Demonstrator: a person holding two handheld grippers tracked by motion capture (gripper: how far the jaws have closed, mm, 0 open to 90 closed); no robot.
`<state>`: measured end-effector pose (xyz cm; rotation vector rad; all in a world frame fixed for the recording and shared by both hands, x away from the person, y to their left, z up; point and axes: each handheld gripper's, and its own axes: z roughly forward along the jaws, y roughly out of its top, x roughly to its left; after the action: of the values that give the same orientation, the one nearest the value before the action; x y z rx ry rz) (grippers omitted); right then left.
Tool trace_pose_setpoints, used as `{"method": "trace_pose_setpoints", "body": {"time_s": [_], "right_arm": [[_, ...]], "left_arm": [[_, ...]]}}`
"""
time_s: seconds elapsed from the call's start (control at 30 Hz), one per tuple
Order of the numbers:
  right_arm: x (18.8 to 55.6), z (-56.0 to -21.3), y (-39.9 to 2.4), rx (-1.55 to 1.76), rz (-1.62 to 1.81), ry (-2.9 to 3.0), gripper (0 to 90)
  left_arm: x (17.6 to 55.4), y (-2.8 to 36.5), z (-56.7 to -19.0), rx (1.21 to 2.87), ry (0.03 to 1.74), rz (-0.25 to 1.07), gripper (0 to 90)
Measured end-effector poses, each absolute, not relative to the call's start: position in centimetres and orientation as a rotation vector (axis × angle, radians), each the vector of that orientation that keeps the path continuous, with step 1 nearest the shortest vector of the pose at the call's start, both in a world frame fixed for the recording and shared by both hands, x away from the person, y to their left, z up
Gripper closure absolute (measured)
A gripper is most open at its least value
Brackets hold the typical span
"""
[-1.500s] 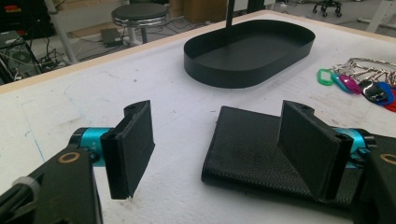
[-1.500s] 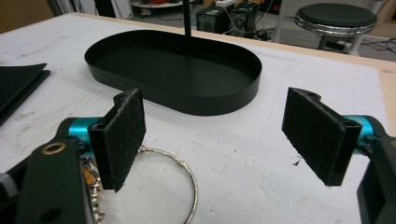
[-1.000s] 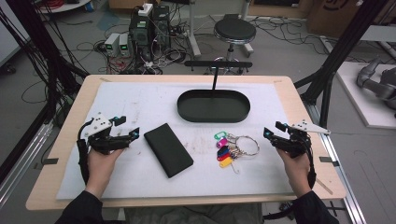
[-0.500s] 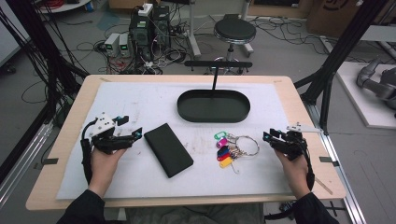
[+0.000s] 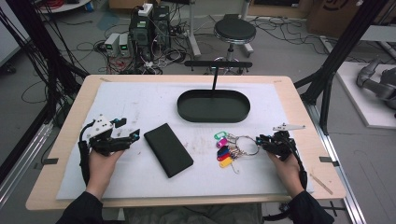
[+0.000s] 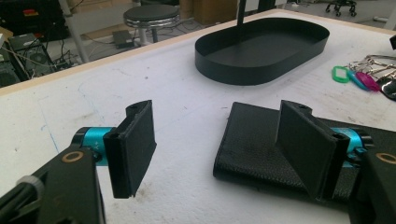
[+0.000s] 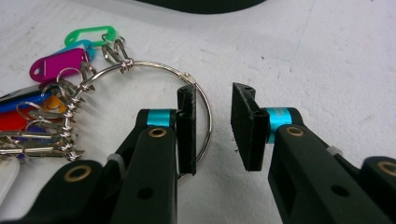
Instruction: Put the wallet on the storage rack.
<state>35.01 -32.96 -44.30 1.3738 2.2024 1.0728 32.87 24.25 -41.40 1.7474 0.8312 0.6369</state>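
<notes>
A large metal key ring (image 5: 247, 145) with several coloured tags (image 5: 224, 151) lies right of the table's middle. My right gripper (image 5: 262, 142) is open at the ring's right side. In the right gripper view the ring (image 7: 149, 64) passes through the gap of that gripper (image 7: 214, 126), with one jaw inside the loop and the other outside. A black wallet (image 5: 168, 149) lies flat left of the keys. My left gripper (image 5: 132, 136) is open just left of it. In the left gripper view the wallet (image 6: 254, 154) lies behind the right-hand jaw of the open gripper (image 6: 219, 149).
A black oval tray (image 5: 187, 109) sits at the back middle of the white mat (image 5: 140, 102), with a black T-shaped stand (image 5: 217, 65) behind it. The tray's wall (image 6: 252, 70) and the key tags (image 6: 362, 77) lie ahead in the left gripper view.
My right gripper has moved left and down to the key ring, so its jaws now straddle the wire. The left gripper has hardly moved.
</notes>
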Motion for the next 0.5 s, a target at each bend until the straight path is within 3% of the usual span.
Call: {"method": "trace_pose_setpoints", "body": {"time_s": [0.5], "right_arm": [[35.19, -44.7, -32.37, 1.353, 0.999, 2.254, 75.1]], "left_arm": [[33.01, 23.94, -41.78, 1.773, 0.848, 0.61, 28.8]]}}
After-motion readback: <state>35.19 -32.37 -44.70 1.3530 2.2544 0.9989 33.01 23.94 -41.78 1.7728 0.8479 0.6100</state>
